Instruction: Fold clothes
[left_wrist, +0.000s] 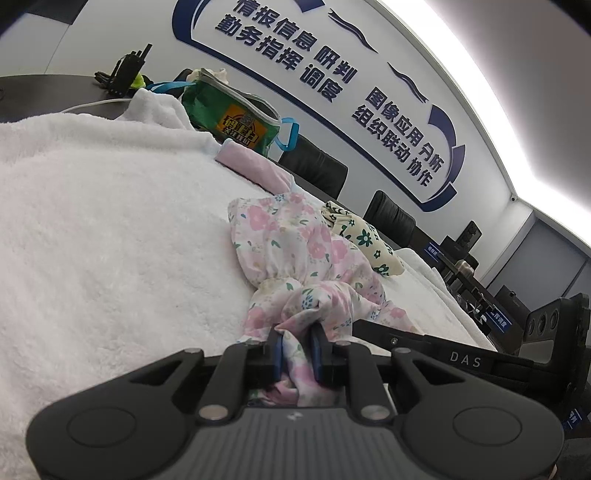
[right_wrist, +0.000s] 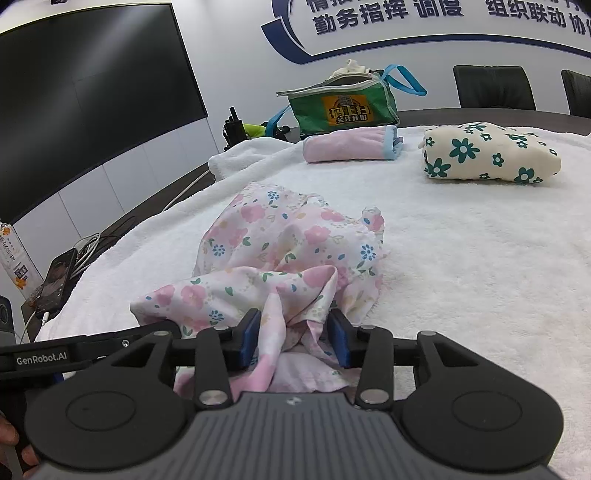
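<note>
My left tool (left_wrist: 297, 345) is clenched on a bunched corner of the flowered garment (left_wrist: 295, 254), and the thin cloth is squeezed between its blue pads. My right tool (right_wrist: 295, 332) stands wider. Cloth passes between its pads, but I cannot tell if they really press on it or only stand around it. The garment lies crumpled just in front of both tools, on the white towel (right_wrist: 461, 240) that covers the tabletop.

I think the risk is here: if the right tool has no real grip, that side will slip out when I lift or spread, and the garment will hang from the left corner only and twist. Also, both tools seem to hold gathered folds, not one clean edge, so I may pull several layers together and make a crooked fold. The fluffy towel can catch the light cloth and drag it.

The garment is thin, soft and wrinkled, with pink and blue flowers and a gathered band. Far ahead of the right tool rest two folded pieces: a pink one with a blue edge (right_wrist: 351, 147) and a cream one with green flowers (right_wrist: 491, 155), both neat and puffy. Behind them stands a green bag (right_wrist: 343, 107).
</note>
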